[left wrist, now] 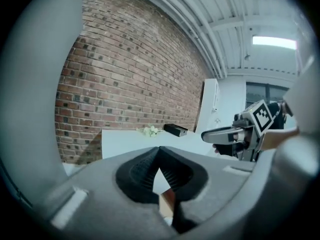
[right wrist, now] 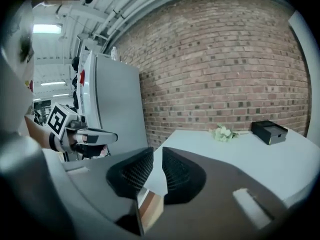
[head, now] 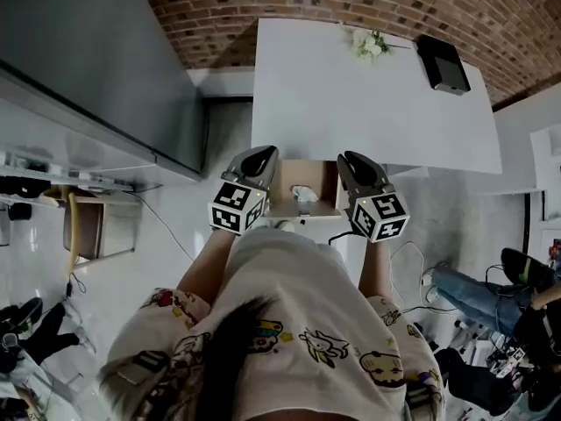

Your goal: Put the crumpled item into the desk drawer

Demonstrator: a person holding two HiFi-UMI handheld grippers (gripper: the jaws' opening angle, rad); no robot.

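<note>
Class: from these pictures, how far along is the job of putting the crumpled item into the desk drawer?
Done: the crumpled item lies inside the open drawer. In hand: nothing; the left gripper, jaws together, and the right gripper, jaws slightly apart, are both empty, flanking the drawer. Left: perhaps only pushing the drawer shut.

We hold both grippers level with each other in front of our body, forearms [head: 209,268] reaching forward. Each gripper points ahead and slightly down. Our left gripper [head: 260,158] has its jaw tips touching, with nothing between them. Our right gripper [head: 355,160] has its jaws a narrow gap apart, also empty. Both marker cubes [head: 237,206] face up.
</note>
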